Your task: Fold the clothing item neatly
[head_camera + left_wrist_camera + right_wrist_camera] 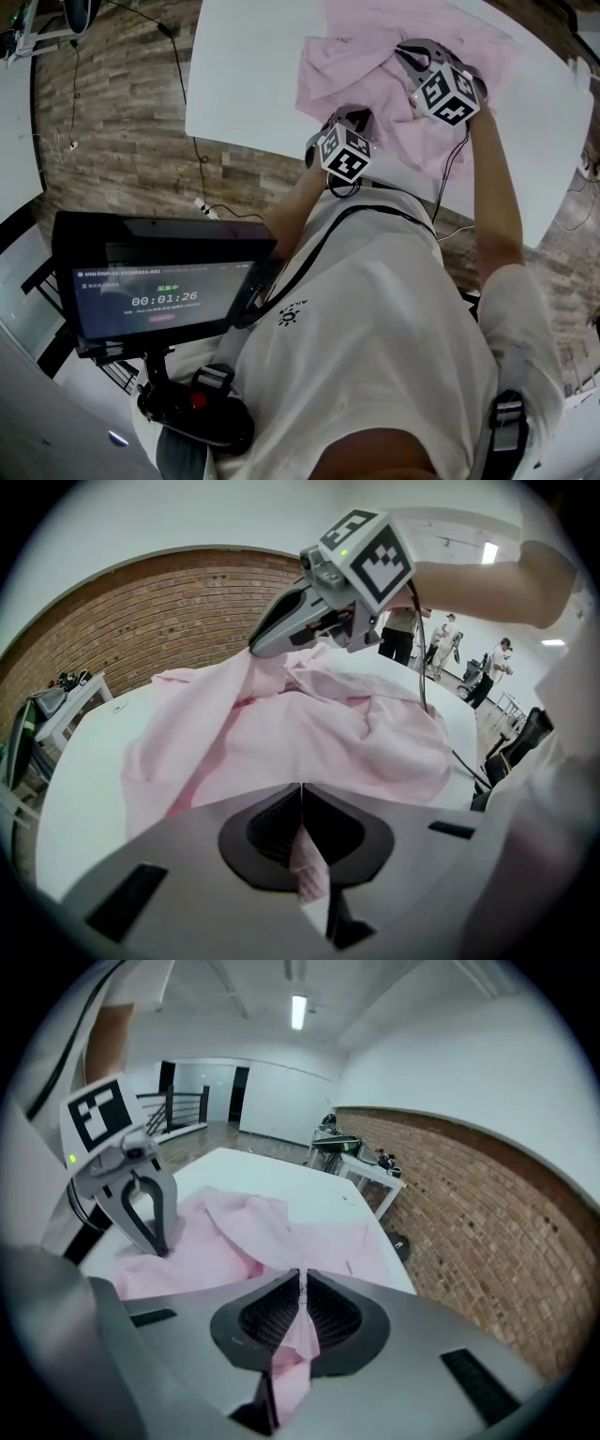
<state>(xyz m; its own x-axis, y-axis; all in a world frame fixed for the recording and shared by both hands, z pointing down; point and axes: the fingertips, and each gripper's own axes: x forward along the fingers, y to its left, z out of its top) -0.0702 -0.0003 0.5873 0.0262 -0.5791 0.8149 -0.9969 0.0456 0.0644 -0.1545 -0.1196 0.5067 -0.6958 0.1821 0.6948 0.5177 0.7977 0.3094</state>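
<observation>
A pale pink garment [375,66] lies crumpled on the white table [244,75]. My left gripper [349,120] sits at the garment's near edge, and in the left gripper view [301,797] its jaws are shut with a strip of pink cloth [307,860] pinched between them. My right gripper [405,52] is farther over the garment [309,742], raised a little. In the right gripper view [302,1283] its jaws are shut on a fold of pink cloth [298,1335]. Each gripper shows in the other's view: the right gripper [258,649] with cloth hanging from it, the left gripper [159,1241] at the garment's edge.
A dark monitor [159,281] on a stand sits low at the left over the brick-patterned floor [122,131], with cables trailing. The table's near edge [281,155] runs just below the left gripper. A brick wall [469,1204], small tables [361,1162] and people [450,639] stand far off.
</observation>
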